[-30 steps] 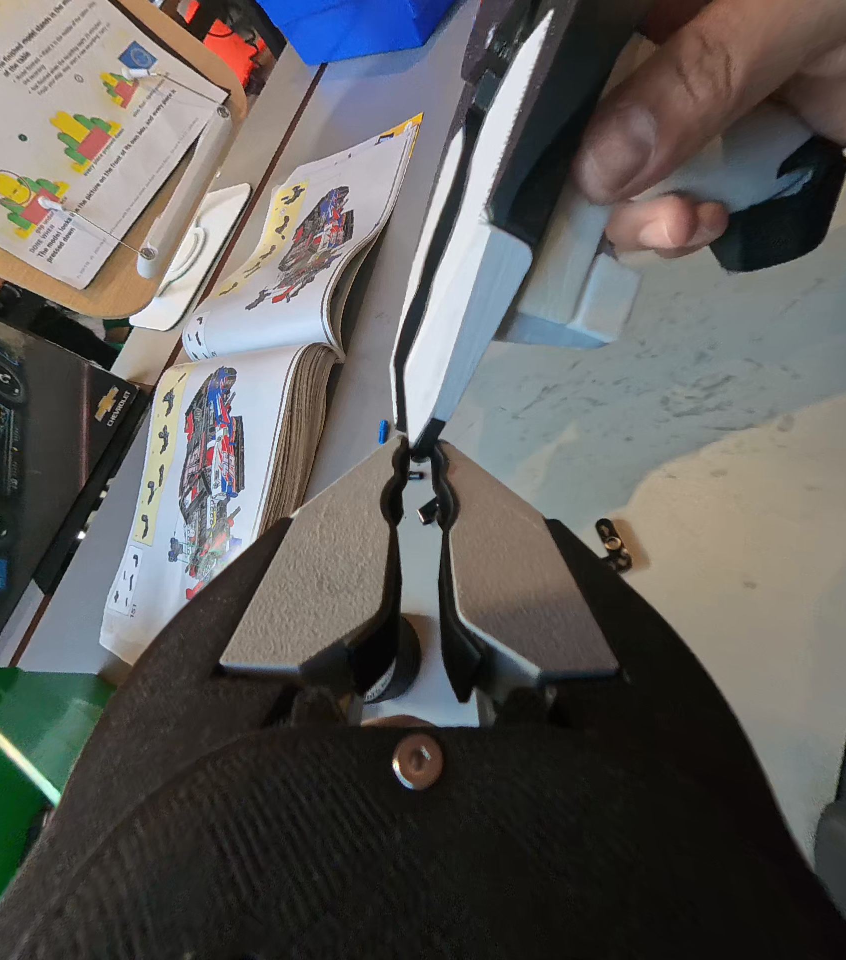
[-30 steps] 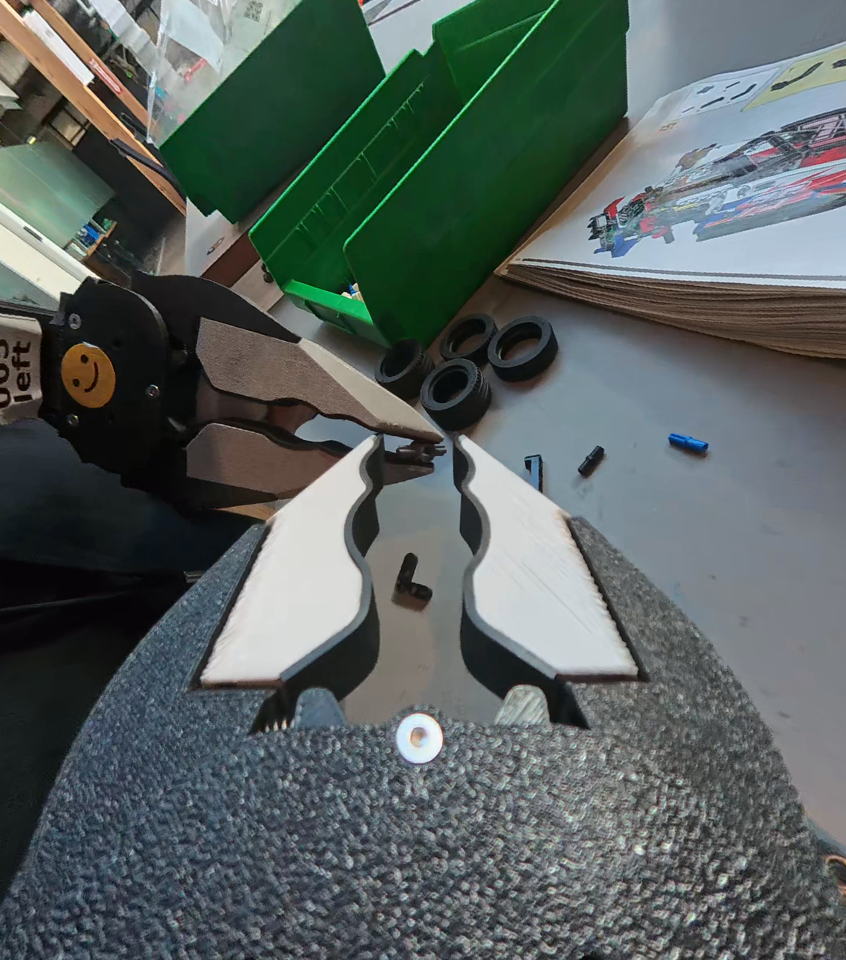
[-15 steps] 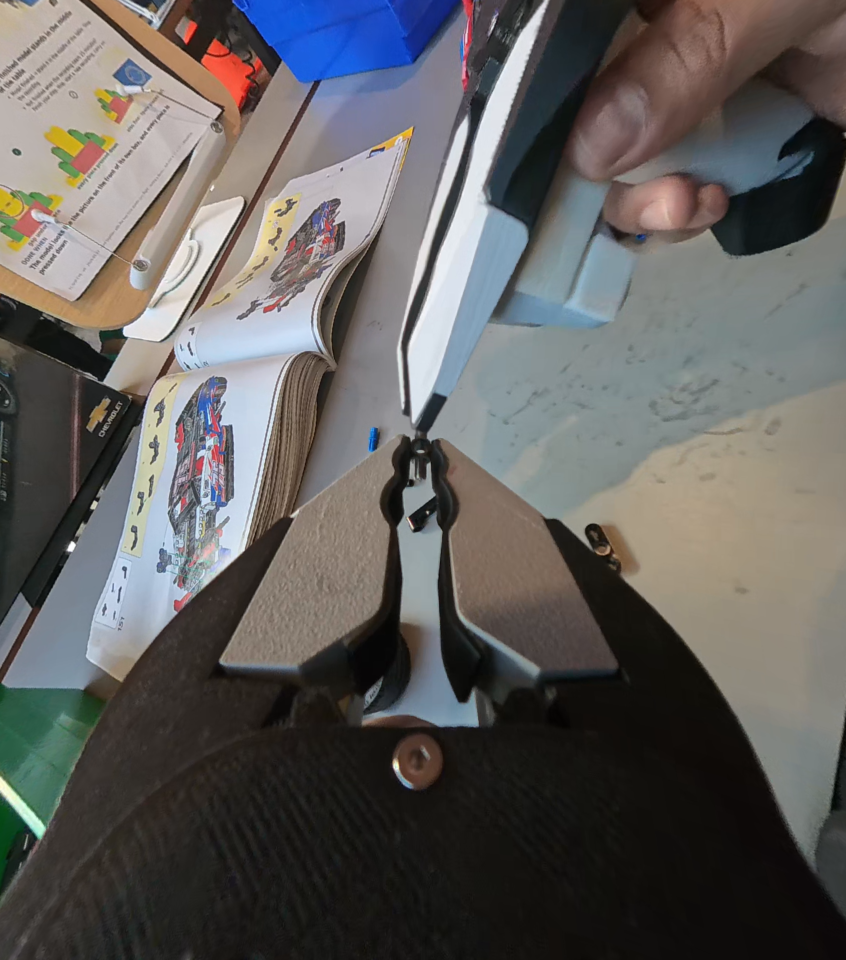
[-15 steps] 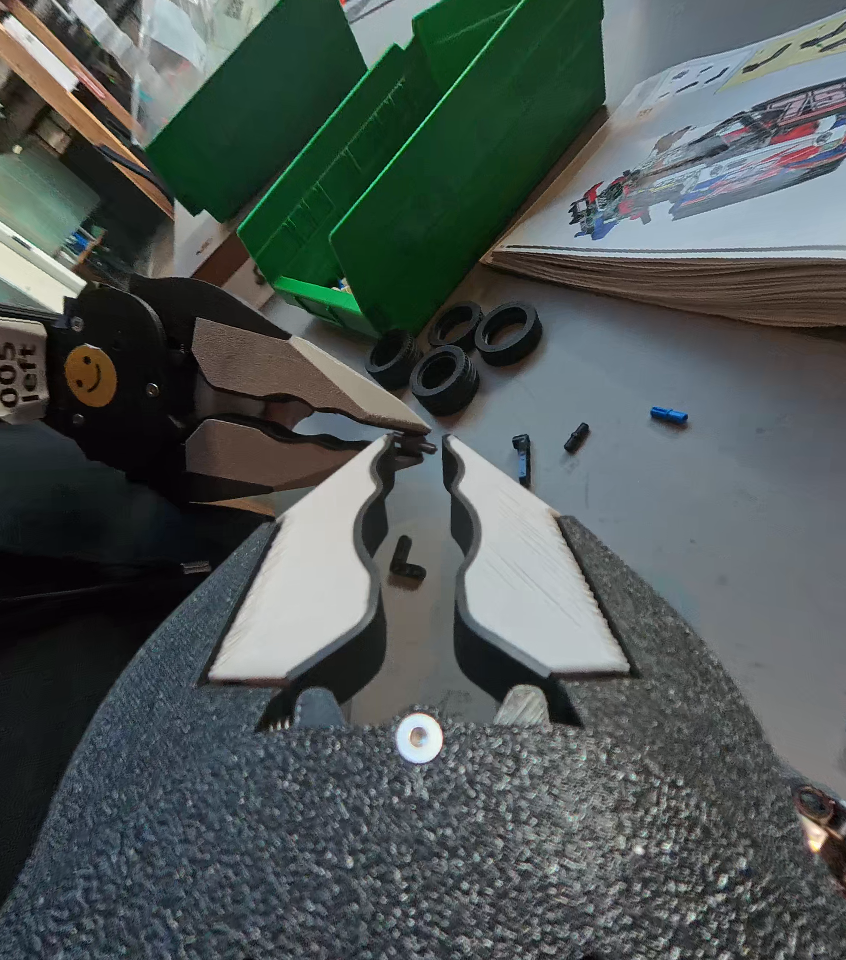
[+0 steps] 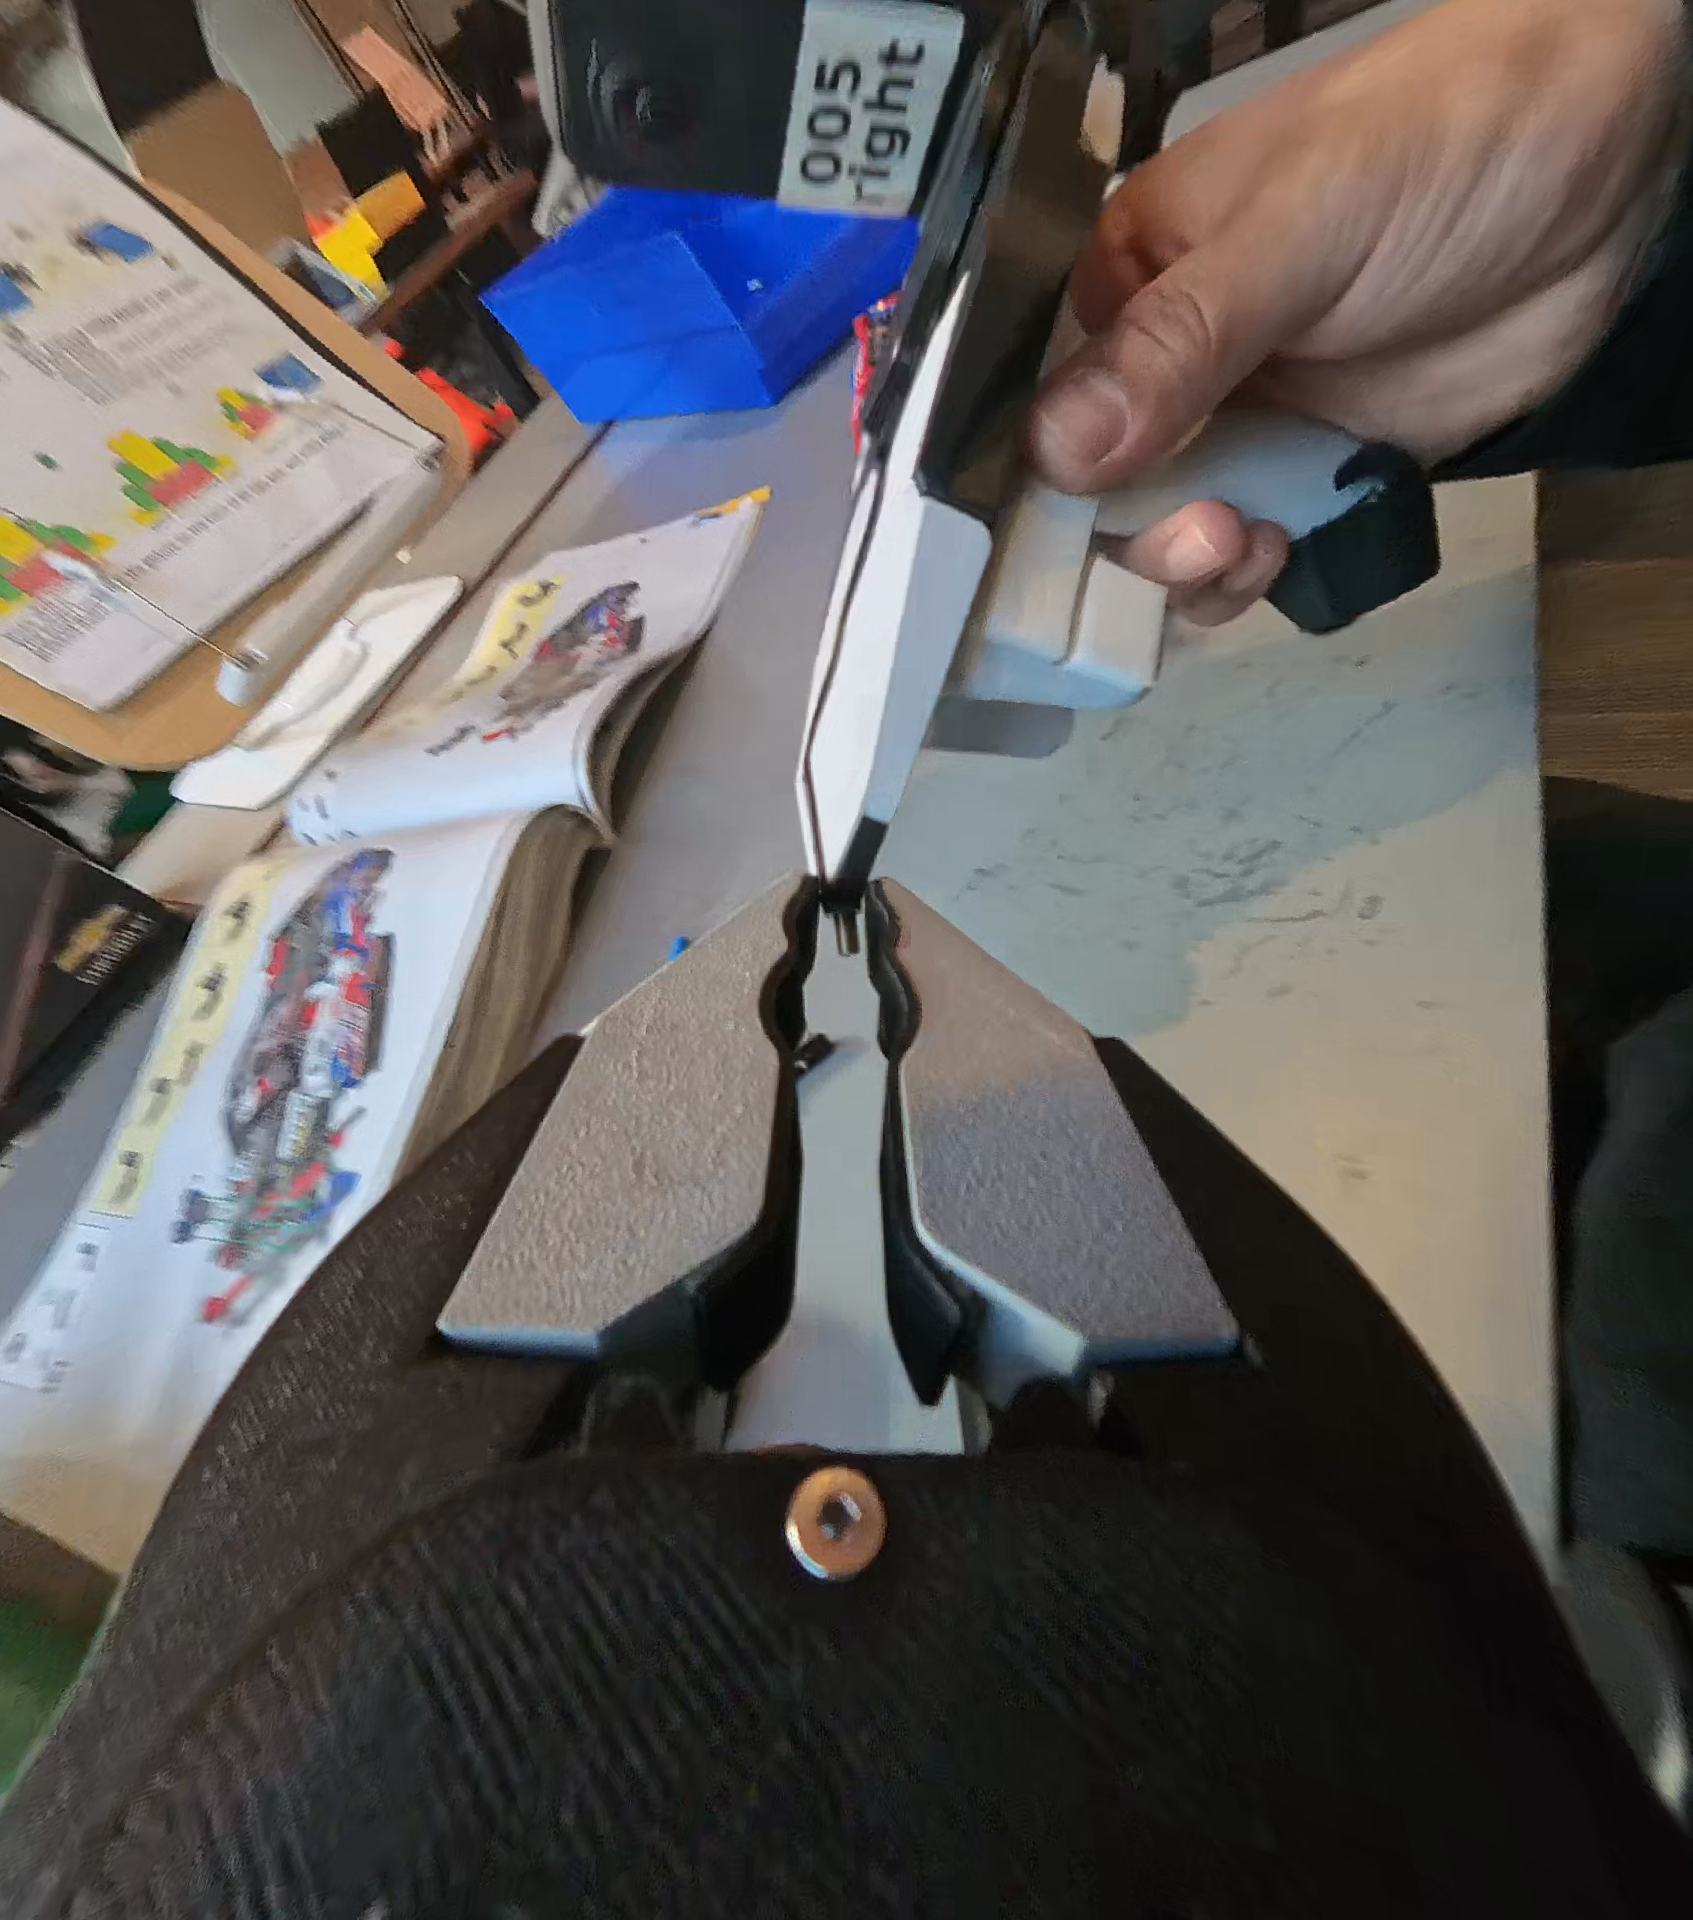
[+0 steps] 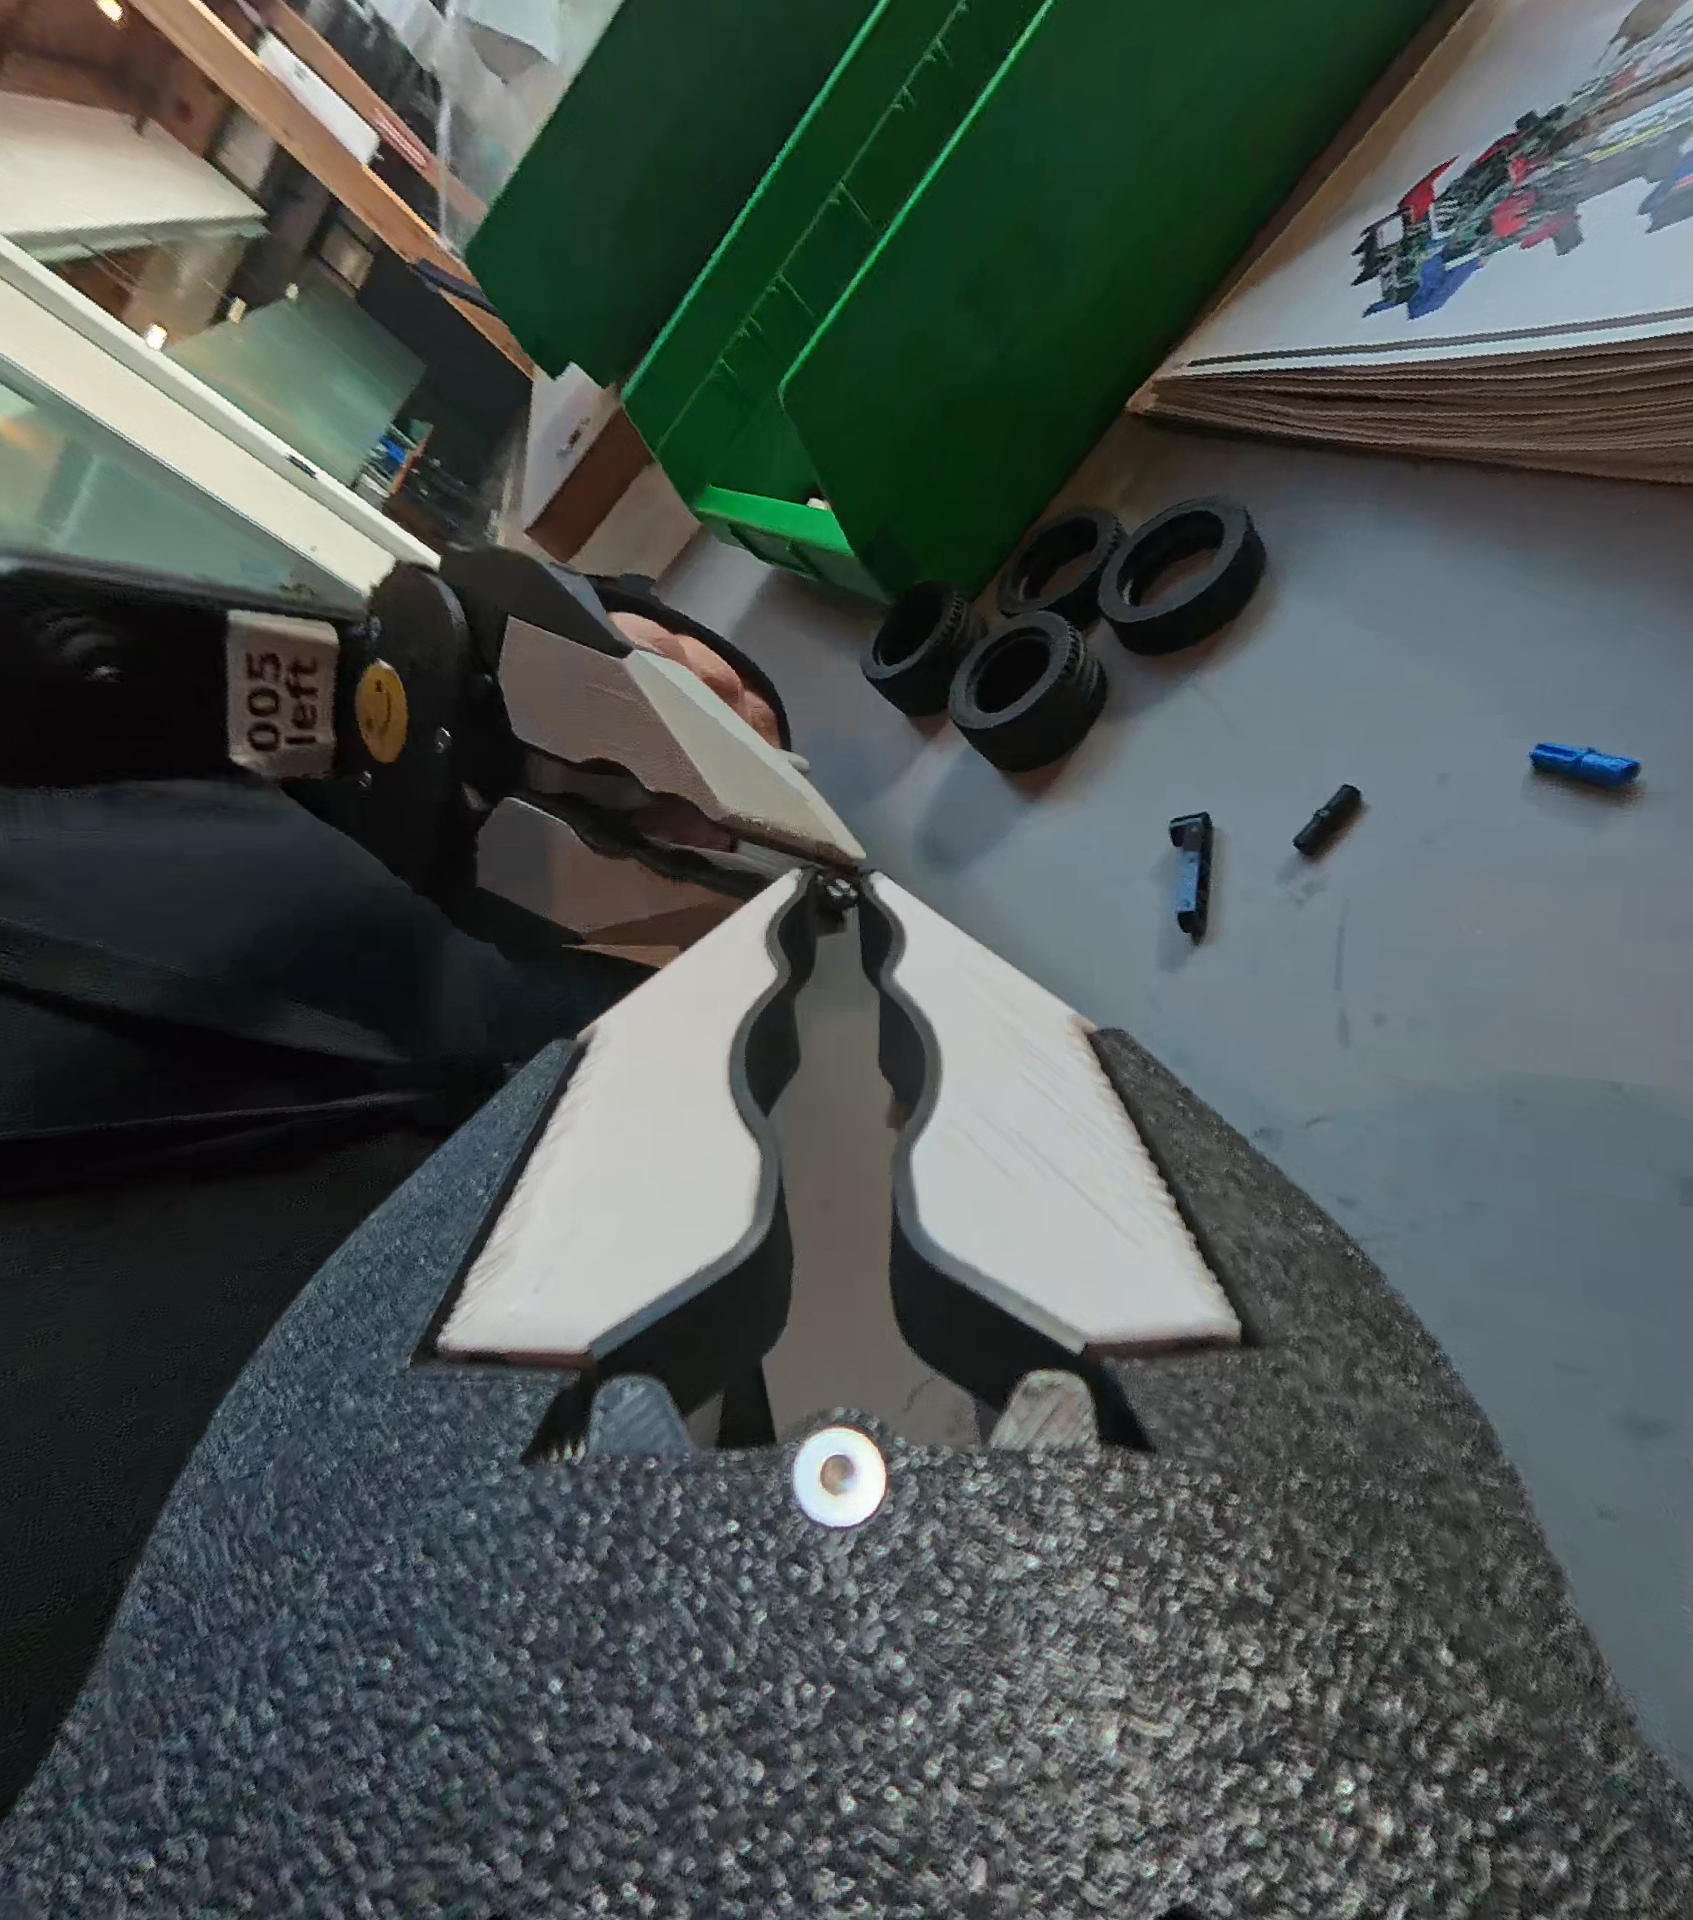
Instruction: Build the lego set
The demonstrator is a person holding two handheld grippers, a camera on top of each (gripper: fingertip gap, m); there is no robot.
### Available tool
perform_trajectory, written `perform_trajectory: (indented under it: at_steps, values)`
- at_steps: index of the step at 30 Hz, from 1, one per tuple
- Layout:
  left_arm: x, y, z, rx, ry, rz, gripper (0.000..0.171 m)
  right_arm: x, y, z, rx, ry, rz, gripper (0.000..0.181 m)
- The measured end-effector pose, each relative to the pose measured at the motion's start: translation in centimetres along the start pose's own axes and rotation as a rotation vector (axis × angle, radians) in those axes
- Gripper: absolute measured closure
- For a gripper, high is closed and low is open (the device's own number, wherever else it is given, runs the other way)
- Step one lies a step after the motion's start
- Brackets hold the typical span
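Left wrist view showed the left gripper (image 5: pixel 840 914) with its fingers nearly closed on a small black pin (image 5: pixel 844 928) at their tips, and the right gripper (image 5: pixel 847 873) coming down from above so that its white fingers met the same spot. Half a second before, a black angled connector had been visible between the left fingers and another lay on the table (image 5: pixel 1289 987) to the right; both had now dropped out of sight, and the view had tilted up, so the blue bin (image 5: pixel 686 312) and the hand (image 5: pixel 1341 260) on the right gripper filled more of the far side. The open instruction book (image 5: pixel 322 997) lay to the left. Right wrist view showed the right gripper (image 6: pixel 837 896) with its fingers drawn in tight around that small black piece, where earlier they had stood clearly apart over a loose connector on the table. The left gripper (image 6: pixel 821 868) reached in from the left, tip to tip with it. Four black tires (image 6: pixel 1029 675) sat beside the green bins (image 6: pixel 925 312), with a black connector (image 6: pixel 1190 873), a short black pin (image 6: pixel 1327 819) and a blue pin (image 6: pixel 1585 764) lying apart to the right. Judging by this, the tiny part was being passed or pressed together in mid-air, an early small step of the build.
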State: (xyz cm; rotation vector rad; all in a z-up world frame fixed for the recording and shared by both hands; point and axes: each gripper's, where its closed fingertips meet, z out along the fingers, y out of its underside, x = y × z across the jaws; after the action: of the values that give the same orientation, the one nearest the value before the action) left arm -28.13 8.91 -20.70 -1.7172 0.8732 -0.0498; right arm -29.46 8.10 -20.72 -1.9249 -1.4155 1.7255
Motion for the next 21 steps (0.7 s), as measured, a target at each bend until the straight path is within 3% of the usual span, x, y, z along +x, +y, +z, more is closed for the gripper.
perform_trajectory:
  at_steps: [5,9,16,21]
  values:
    - [2.9,4.3,-0.7,-0.215,0.307,-0.251,0.146,1.8,2.4,-0.4,-0.123,0.192,-0.067,0.175]
    - [5.2,5.7,-1.6,-0.276,0.498,-0.371,0.143,2.5,4.7,-0.3,-0.215,0.281,-0.113,0.174]
    - [5.9,6.6,-1.0,-0.343,0.513,-0.202,0.144,2.2,6.8,0.4,-0.300,0.342,-0.188,0.174]
    - [6.1,6.9,-0.7,-0.355,0.543,-0.145,0.157,2.1,6.8,0.7,-0.295,0.346,-0.163,0.174]
